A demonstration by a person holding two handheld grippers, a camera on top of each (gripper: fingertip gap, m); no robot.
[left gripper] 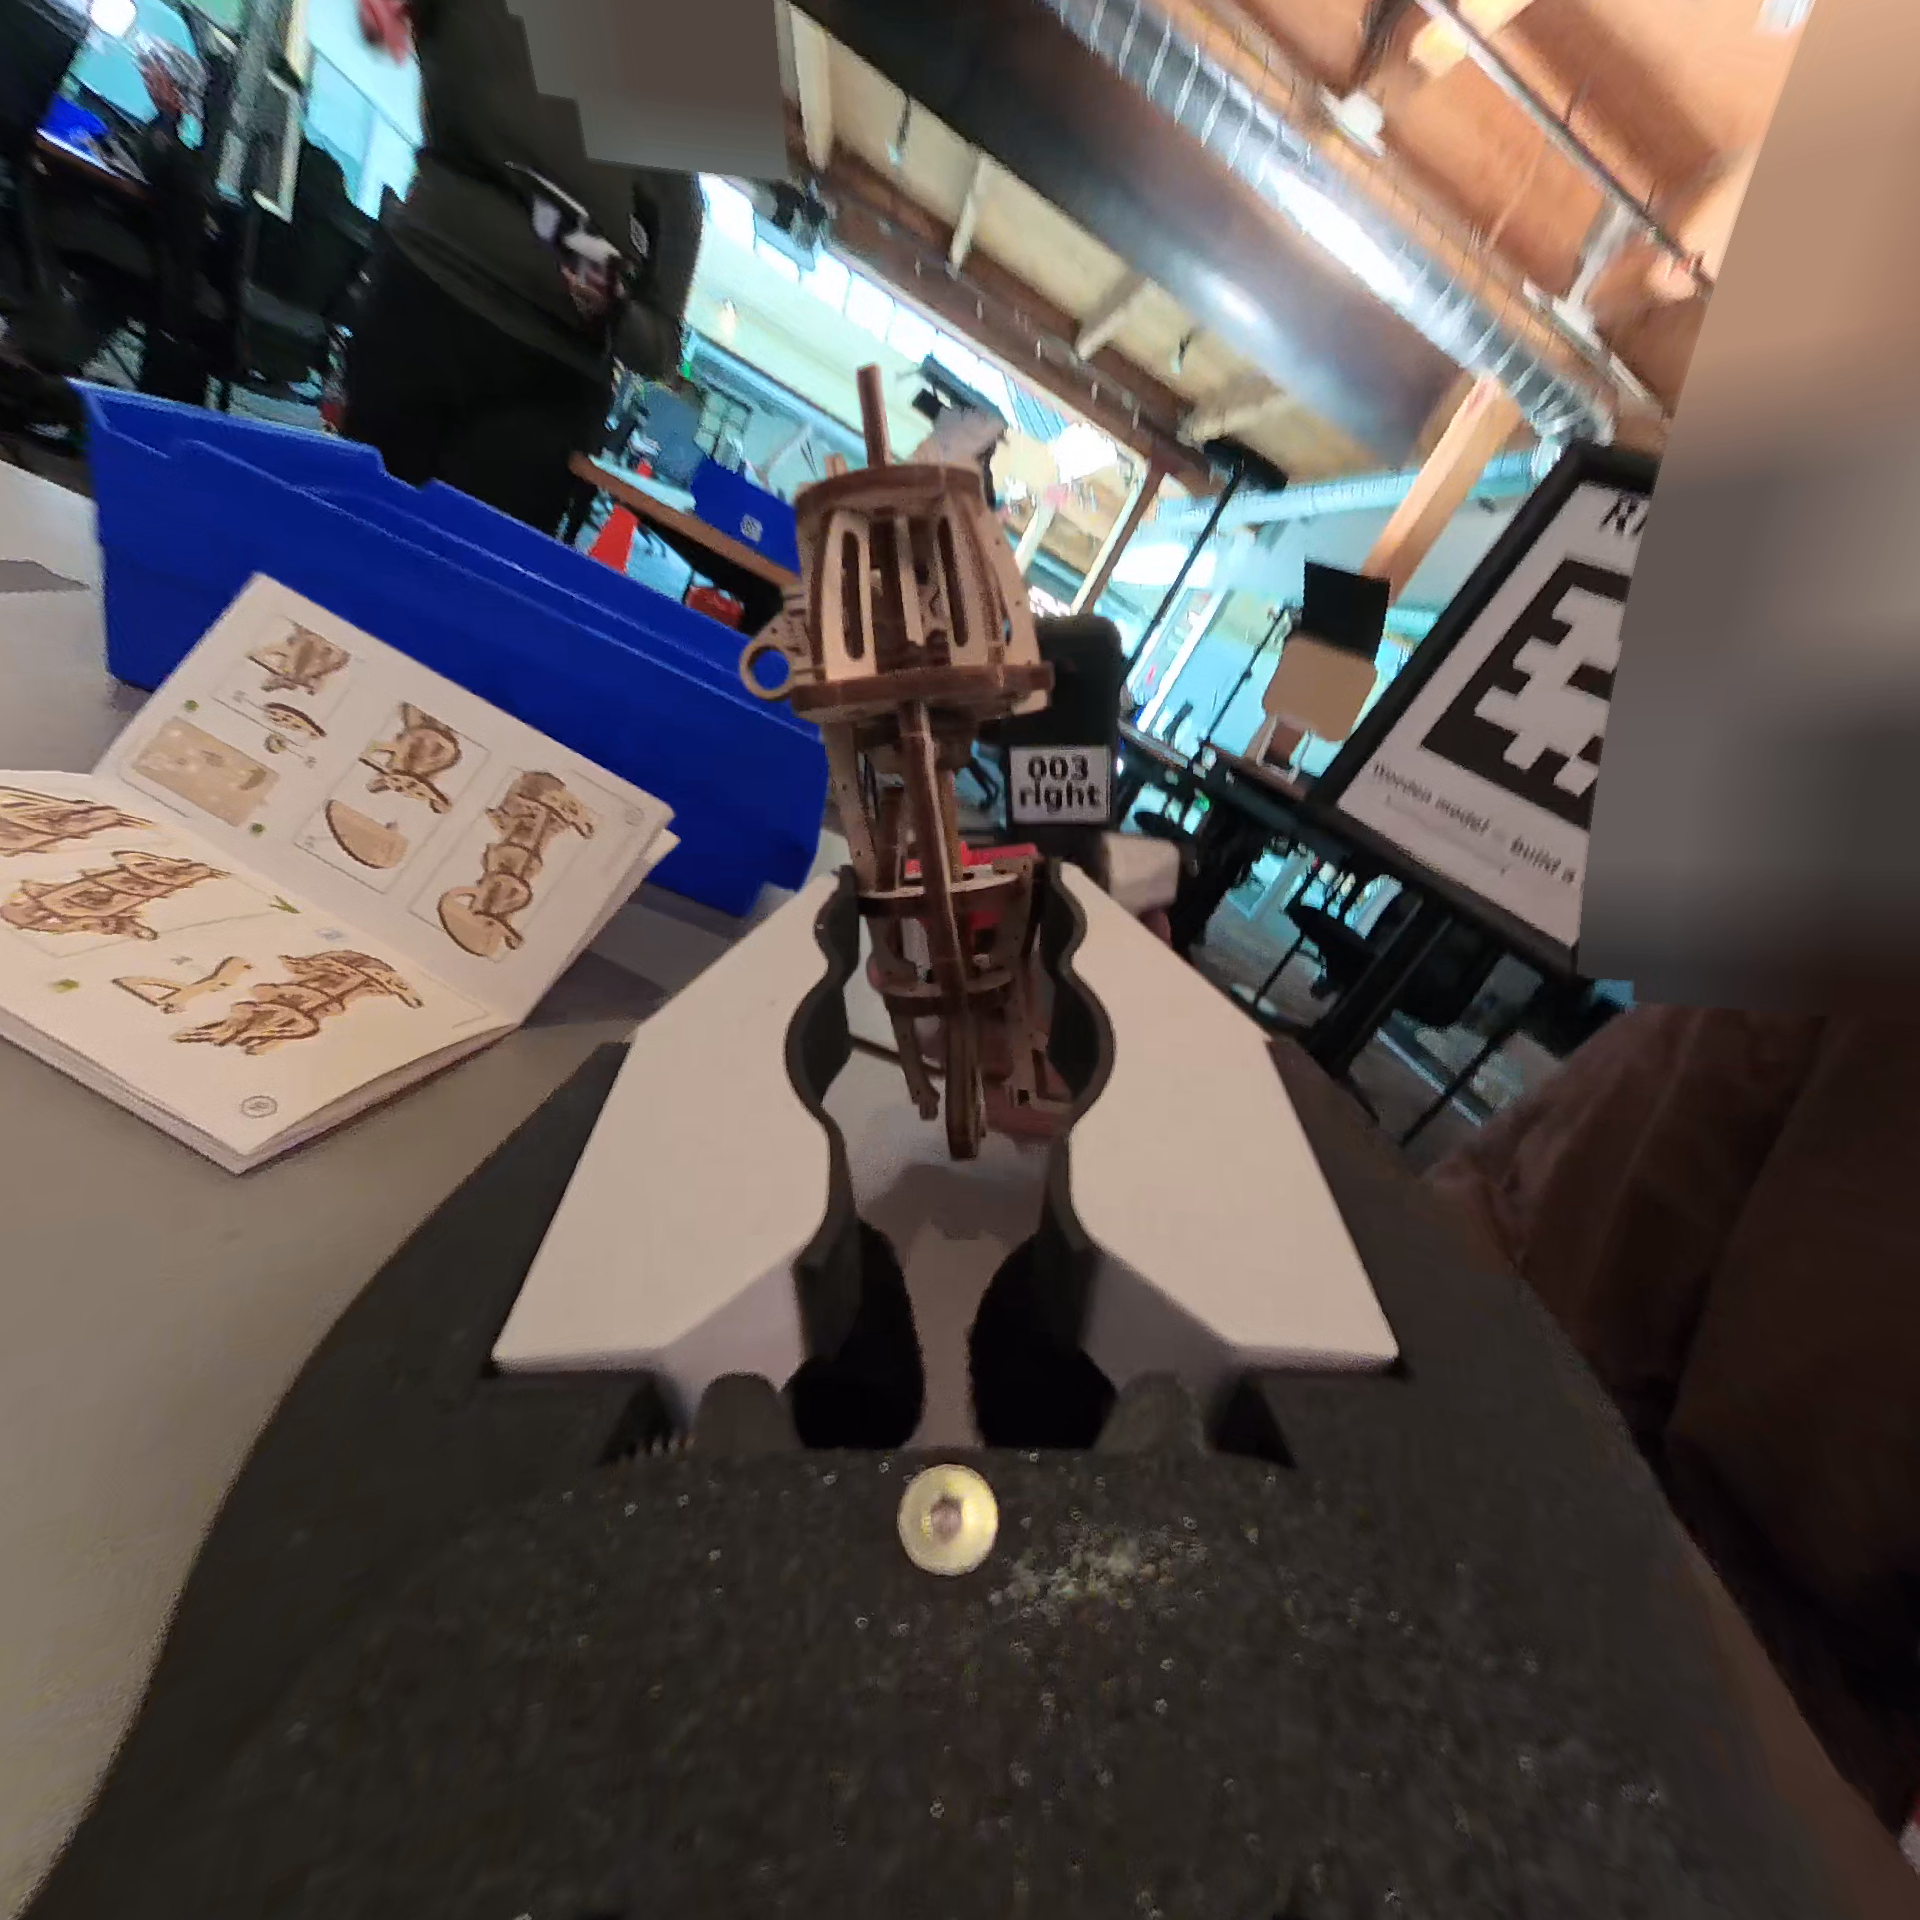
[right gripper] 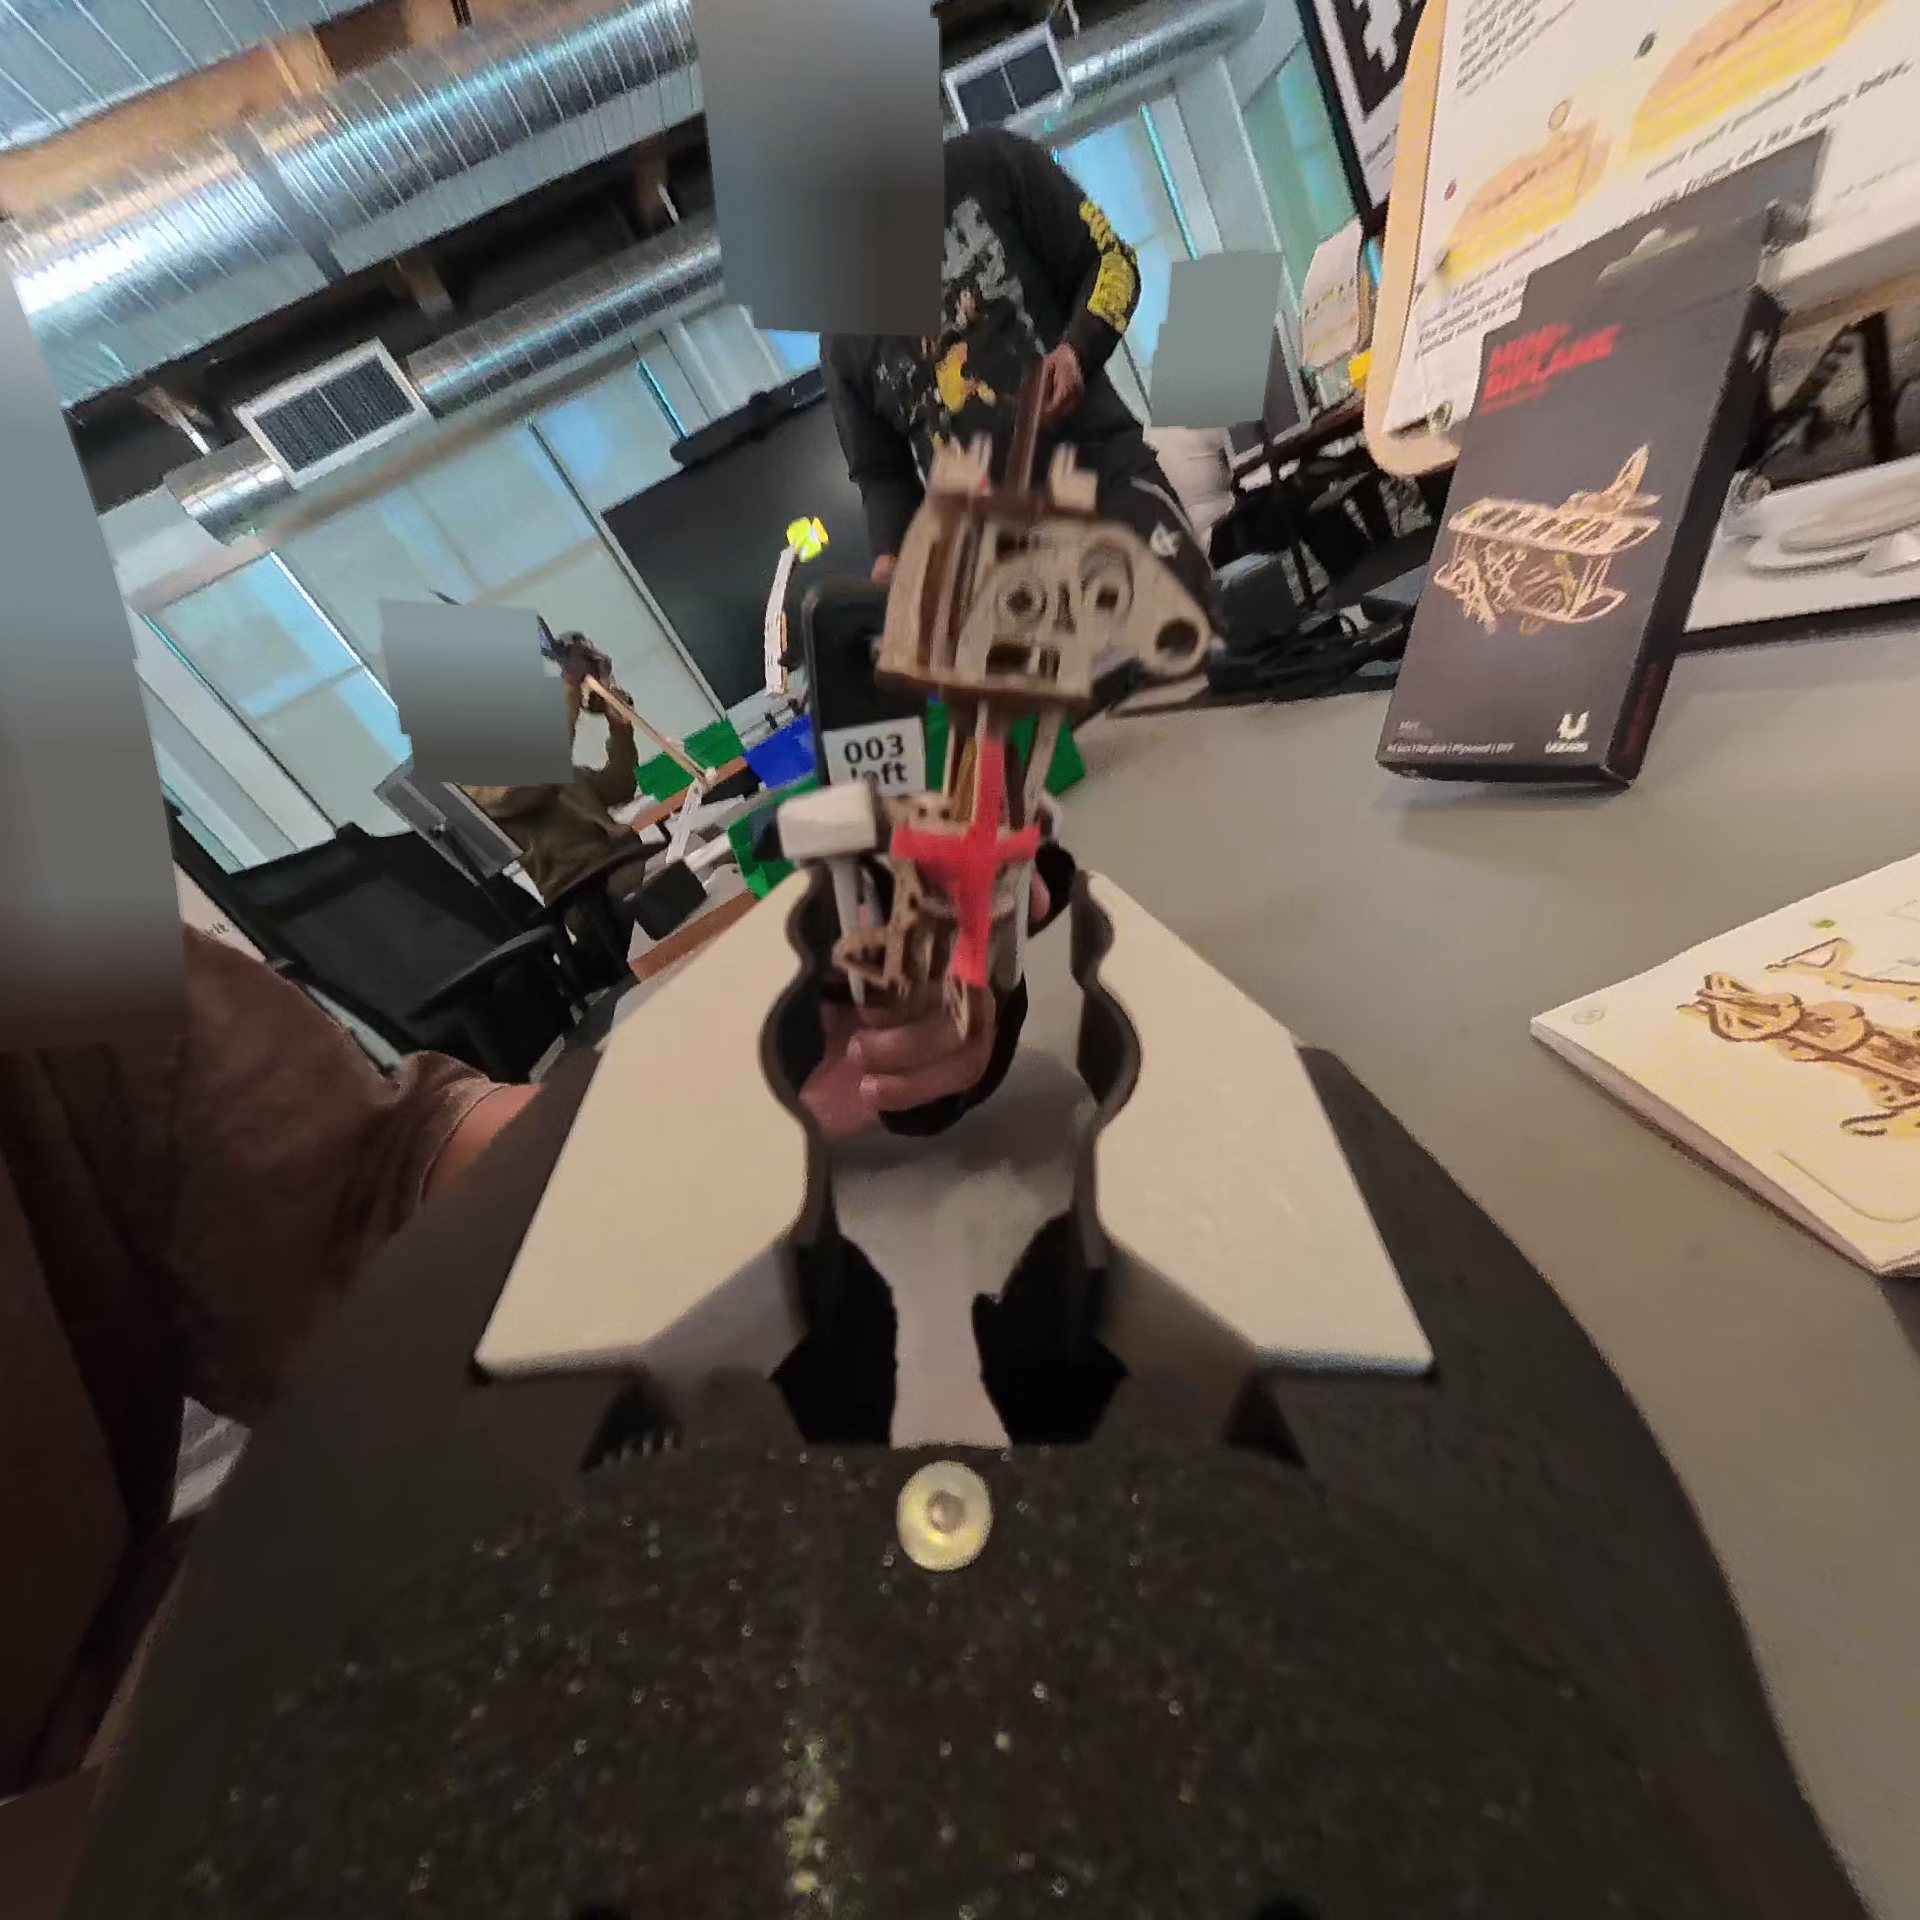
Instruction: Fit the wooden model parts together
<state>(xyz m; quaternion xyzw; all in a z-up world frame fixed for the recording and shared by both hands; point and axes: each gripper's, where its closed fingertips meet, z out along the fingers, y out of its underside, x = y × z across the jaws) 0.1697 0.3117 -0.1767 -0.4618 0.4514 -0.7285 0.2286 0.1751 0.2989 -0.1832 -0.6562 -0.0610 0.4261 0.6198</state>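
A wooden model (left gripper: 914, 603) stands upright in front of me, a barrel-shaped cage at its top with a thin rod sticking up. My left gripper (left gripper: 951, 894) is shut on its narrow lower frame. In the right wrist view the same model (right gripper: 1039, 613) shows a flat side plate with round holes and a red cross-shaped piece (right gripper: 971, 862) lower down. My right gripper (right gripper: 945, 904) closes around that lower end from the opposite side. The right gripper's dark body (left gripper: 1060, 707) shows behind the model. The left gripper's white fingertip (right gripper: 831, 821) shows beside the red piece.
An open instruction booklet (left gripper: 291, 862) lies on the grey table (left gripper: 125, 1351), also at the right in the right wrist view (right gripper: 1766, 1060). A blue bin (left gripper: 416, 582) stands behind it. A black model box (right gripper: 1579, 540) and a marker sign (left gripper: 1538, 675) stand nearby. People are behind. Less than 4 cm separates the two grippers' tips.
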